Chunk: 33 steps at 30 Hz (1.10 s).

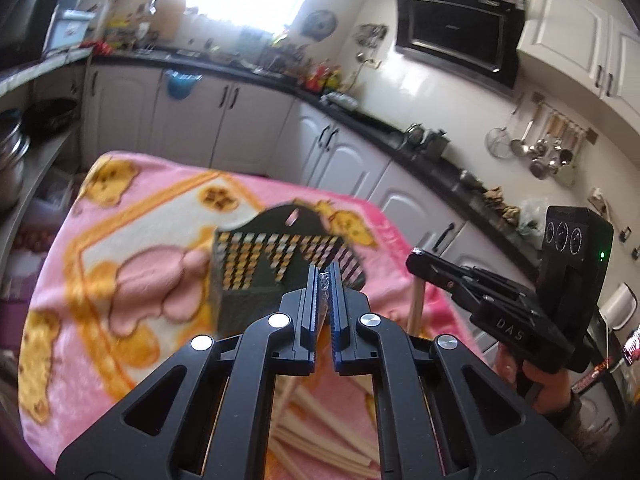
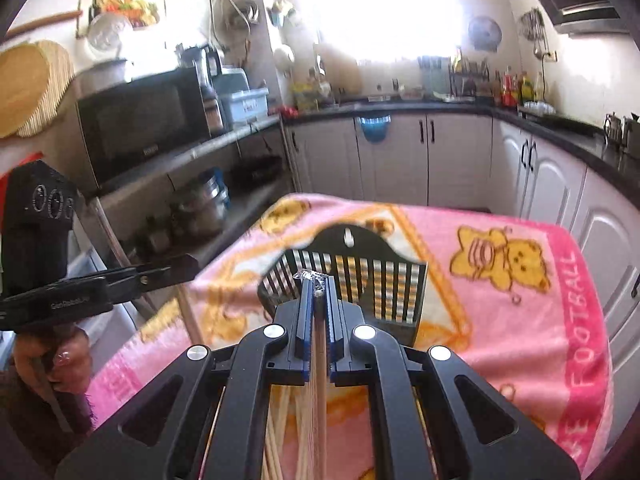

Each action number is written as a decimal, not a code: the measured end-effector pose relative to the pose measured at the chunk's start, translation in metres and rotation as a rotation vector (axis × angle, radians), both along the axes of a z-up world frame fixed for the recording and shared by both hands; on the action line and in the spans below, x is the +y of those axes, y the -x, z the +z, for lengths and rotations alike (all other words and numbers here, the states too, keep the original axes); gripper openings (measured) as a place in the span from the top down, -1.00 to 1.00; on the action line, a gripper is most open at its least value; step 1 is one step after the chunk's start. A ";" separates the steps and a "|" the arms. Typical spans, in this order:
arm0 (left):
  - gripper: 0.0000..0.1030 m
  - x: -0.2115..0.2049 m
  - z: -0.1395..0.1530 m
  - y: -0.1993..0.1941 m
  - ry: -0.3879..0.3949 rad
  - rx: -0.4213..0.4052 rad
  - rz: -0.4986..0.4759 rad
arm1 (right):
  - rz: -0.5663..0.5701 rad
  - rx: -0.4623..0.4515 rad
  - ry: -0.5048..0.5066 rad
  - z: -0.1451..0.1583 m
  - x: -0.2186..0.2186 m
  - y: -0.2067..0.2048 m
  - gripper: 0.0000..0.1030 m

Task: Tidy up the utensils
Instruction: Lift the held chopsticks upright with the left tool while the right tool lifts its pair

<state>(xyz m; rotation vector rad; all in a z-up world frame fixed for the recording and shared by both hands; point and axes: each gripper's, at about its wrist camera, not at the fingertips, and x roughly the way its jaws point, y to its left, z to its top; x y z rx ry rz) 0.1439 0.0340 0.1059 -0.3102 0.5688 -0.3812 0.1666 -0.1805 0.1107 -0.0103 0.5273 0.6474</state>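
- Left wrist view: left gripper point(image 1: 325, 280) clenched on a foil-tipped chopstick point(image 1: 323, 285), held above the pink blanket point(image 1: 120, 240).
- Right gripper point(image 2: 317, 286) likewise clamped on a chopstick point(image 2: 318, 360); the stick hangs down between its fingers.
- Black slotted utensil holder point(image 2: 360, 280) stands on the blanket, just ahead of both grippers.
- Loose chopsticks point(image 1: 320, 440) lie on the blanket below.

Fluffy pink printed fleece blanket point(image 2: 520, 320), matt and napped. On it, black slotted plastic utensil holder point(image 2: 360, 280) with slight sheen; pale bare-wood chopsticks point(image 1: 316, 436), smooth, foil-tipped. Matt black plastic gripper point(image 2: 318, 292), shiny metal rivets.
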 end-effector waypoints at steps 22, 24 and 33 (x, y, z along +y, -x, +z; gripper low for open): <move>0.96 -0.001 0.105 -0.046 0.023 -0.217 0.034 | -0.121 -0.340 -0.186 0.097 -0.005 -0.047 0.89; 0.96 0.001 0.108 -0.054 0.015 -0.221 0.053 | -0.135 -0.354 -0.176 0.096 -0.003 -0.053 0.89; 0.96 0.011 0.086 -0.079 -0.028 -0.210 0.121 | -0.204 -0.364 -0.141 0.066 0.005 -0.079 0.89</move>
